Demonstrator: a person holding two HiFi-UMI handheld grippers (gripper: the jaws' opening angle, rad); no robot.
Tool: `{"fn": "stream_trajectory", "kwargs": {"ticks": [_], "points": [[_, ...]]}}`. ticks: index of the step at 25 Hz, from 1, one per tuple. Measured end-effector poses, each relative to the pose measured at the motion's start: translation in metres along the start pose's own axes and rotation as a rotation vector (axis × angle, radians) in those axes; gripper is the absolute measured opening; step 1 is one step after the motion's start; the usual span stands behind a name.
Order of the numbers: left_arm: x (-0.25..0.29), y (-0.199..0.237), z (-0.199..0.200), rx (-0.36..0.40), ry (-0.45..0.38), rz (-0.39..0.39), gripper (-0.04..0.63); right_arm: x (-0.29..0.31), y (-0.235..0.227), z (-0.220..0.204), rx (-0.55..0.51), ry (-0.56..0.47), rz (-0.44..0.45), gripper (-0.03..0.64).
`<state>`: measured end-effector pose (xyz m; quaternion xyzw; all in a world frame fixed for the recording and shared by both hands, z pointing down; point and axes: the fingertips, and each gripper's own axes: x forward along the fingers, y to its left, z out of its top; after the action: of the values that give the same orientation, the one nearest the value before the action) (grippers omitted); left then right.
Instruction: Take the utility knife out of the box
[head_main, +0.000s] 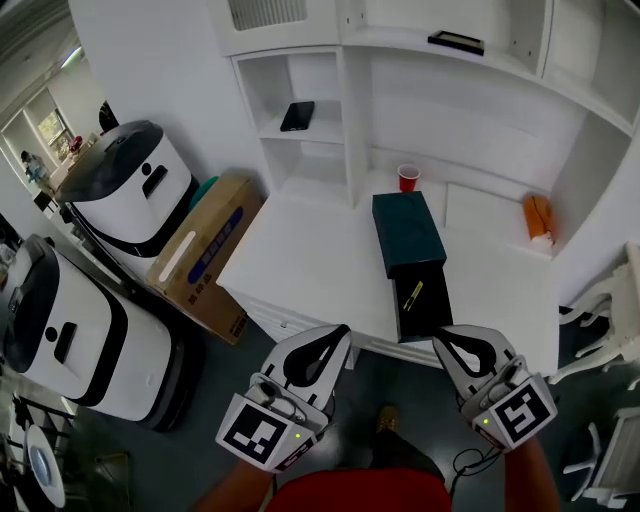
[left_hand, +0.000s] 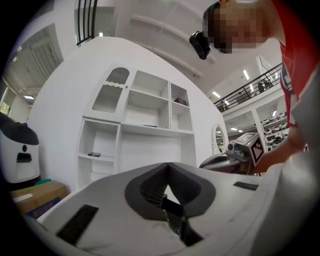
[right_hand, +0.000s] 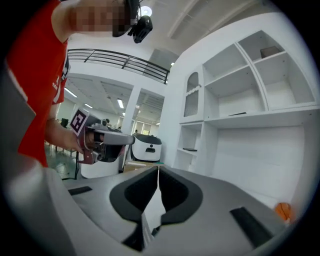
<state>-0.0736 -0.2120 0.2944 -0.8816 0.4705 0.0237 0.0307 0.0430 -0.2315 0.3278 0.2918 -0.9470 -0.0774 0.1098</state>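
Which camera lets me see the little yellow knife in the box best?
The head view. It looks down into the open dark box, where the yellow-and-black utility knife lies in plain sight. The left gripper view and the right gripper view face the shelves and show no knife.

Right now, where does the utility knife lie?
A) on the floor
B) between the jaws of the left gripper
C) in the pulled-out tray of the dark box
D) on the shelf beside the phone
C: the knife lies in the open tray of the box on the desk.
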Motion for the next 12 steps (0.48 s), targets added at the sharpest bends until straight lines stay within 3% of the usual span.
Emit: {"fn": "stream_trajectory", "kwargs": {"ticks": [3, 6, 12], "points": [[0.027, 0.016, -0.004, 0.005, 0.011, 0.037, 0.008, 0.021, -0.019, -0.026, -0.018, 0.118, 0.086, 0.018], [0.05, 0.03, -0.01, 0.009, 0.023, 0.071, 0.008, 0.045, -0.037, -0.045, -0.076, 0.161, 0.172, 0.037], [0.076, 0.05, -0.018, 0.003, 0.049, 0.122, 0.008, 0.081, -0.05, -0.107, -0.368, 0.338, 0.397, 0.056]]}}
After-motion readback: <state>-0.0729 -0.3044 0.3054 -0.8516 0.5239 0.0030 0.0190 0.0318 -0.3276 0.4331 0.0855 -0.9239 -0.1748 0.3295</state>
